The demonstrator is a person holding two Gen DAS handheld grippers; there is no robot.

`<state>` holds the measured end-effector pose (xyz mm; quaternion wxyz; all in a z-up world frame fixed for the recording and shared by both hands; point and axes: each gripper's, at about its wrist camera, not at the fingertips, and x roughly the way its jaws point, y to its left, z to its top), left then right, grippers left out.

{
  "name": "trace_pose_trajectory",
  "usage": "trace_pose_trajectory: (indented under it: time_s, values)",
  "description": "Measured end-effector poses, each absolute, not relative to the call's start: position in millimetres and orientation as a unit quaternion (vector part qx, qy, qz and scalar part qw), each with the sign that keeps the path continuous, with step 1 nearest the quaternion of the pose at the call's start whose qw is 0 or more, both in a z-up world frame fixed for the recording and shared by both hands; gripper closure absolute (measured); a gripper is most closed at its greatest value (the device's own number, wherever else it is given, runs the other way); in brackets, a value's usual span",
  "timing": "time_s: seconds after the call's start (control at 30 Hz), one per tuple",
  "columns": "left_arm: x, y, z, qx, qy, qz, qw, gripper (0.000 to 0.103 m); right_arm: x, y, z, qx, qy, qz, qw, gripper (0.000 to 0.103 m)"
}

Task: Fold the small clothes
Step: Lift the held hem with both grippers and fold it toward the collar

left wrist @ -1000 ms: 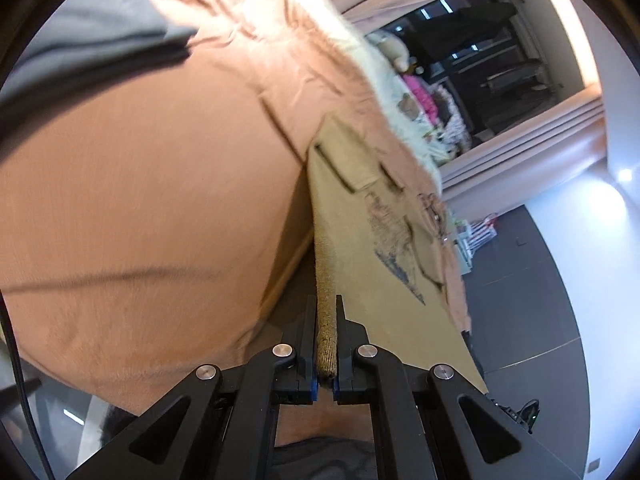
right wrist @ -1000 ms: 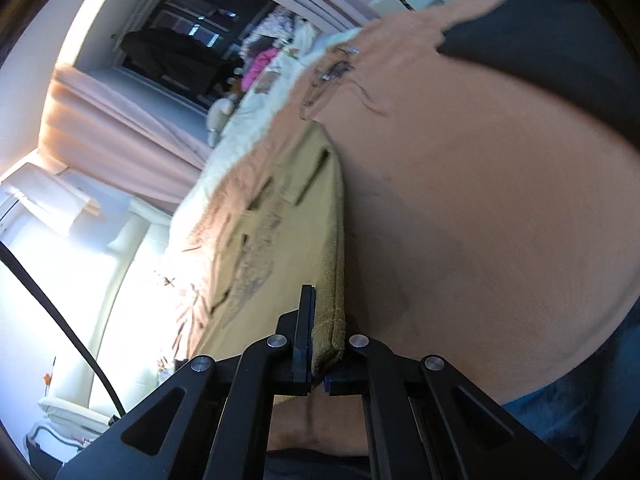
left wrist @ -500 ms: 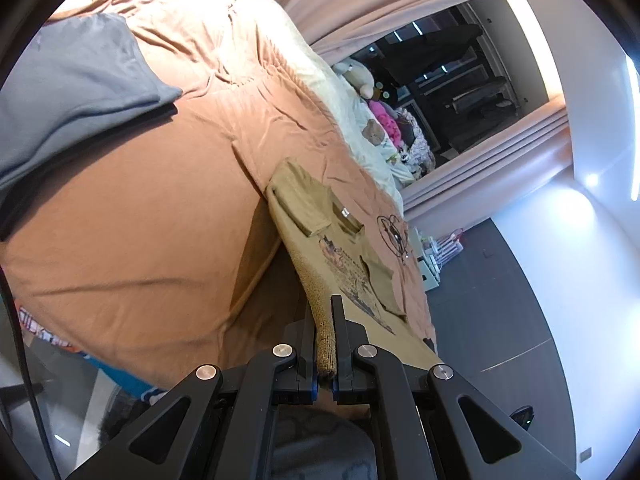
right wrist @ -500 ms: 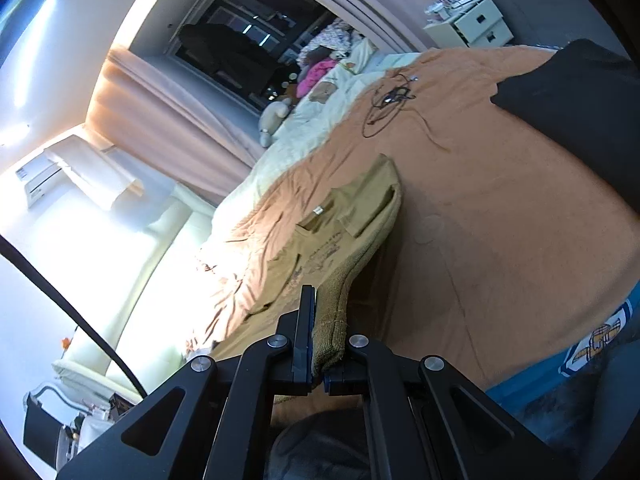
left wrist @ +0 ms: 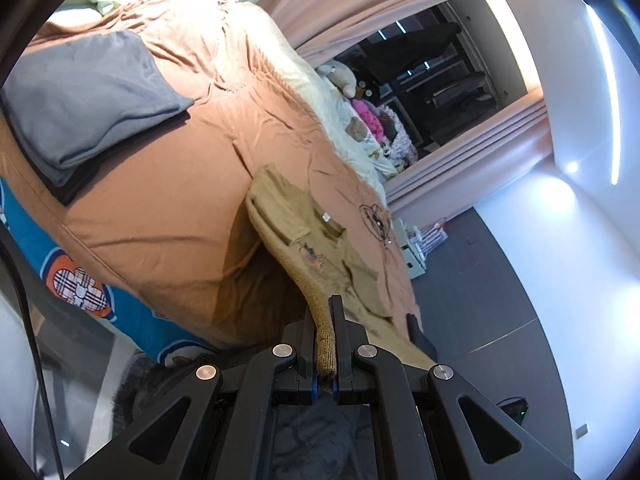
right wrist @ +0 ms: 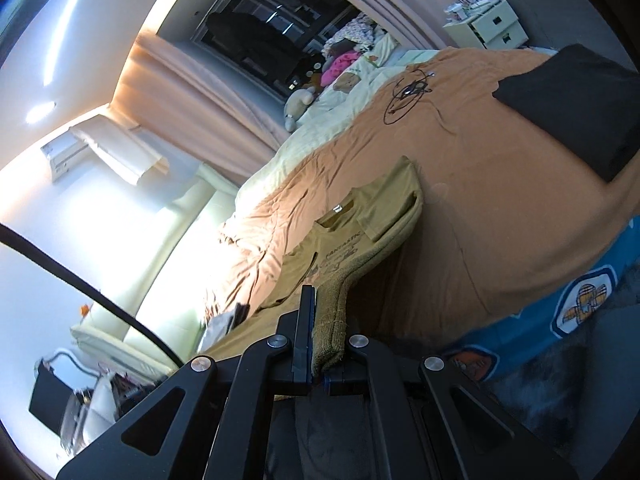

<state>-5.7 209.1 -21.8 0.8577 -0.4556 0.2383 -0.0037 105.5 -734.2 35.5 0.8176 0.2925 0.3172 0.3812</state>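
A small olive T-shirt (left wrist: 296, 232) with a dark print stretches from the orange bedspread (left wrist: 168, 208) up to both grippers. My left gripper (left wrist: 326, 344) is shut on one corner of its hem, the cloth pinched between the black fingers. In the right wrist view the same T-shirt (right wrist: 360, 220) shows its collar label and lettering, and my right gripper (right wrist: 320, 340) is shut on the other hem corner. The shoulders and folded-in sleeves rest on the bed; the lower part hangs lifted in the air.
Folded grey clothes (left wrist: 88, 96) lie on the bed's left part; a black folded garment (right wrist: 568, 100) lies on its right. A coiled black cable (right wrist: 408, 92) sits beyond the shirt. Soft toys (left wrist: 344, 76) and a pale blanket line the far side. A white drawer unit (right wrist: 492, 24) stands past the bed.
Both grippers have pulled back and risen from the bed, keeping hold of the hem. The shirt's lower half has lifted off the bedspread, and more of the room and the bed's blue side shows.
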Motion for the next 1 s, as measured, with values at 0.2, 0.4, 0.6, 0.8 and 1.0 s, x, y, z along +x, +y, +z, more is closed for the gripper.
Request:
trace_pose_trajectory:
  time_s: [0.2, 0.4, 0.6, 0.8, 1.0]
  values:
    - [2.5, 207.7, 8.3, -0.436, 0.228, -0.015, 0.87, 0.1, 119.2, -736.1, 60.5, 0.272, 0.296, 0.392, 0.828, 0.103]
    - [42.8, 221.6, 33.5, -0.422, 0.231, -0.01, 0.877, 0.099, 168.4, -715.1, 80.5, 0.255, 0.288, 0.399, 0.833, 0.103]
    - [100.8, 237.0, 50.1, -0.4, 0.245, -0.001, 0.883, 0.099, 230.7, -678.7, 101.7, 0.219, 0.289, 0.395, 0.844, 0.103]
    - [171.8, 256.8, 48.3, -0.379, 0.266, 0.015, 0.886, 0.099, 296.0, -640.4, 109.2, 0.208, 0.307, 0.385, 0.845, 0.103]
    - [235.2, 270.7, 29.2, -0.369, 0.294, 0.034, 0.881, 0.099, 359.0, -595.1, 102.7, 0.192, 0.34, 0.368, 0.844, 0.103]
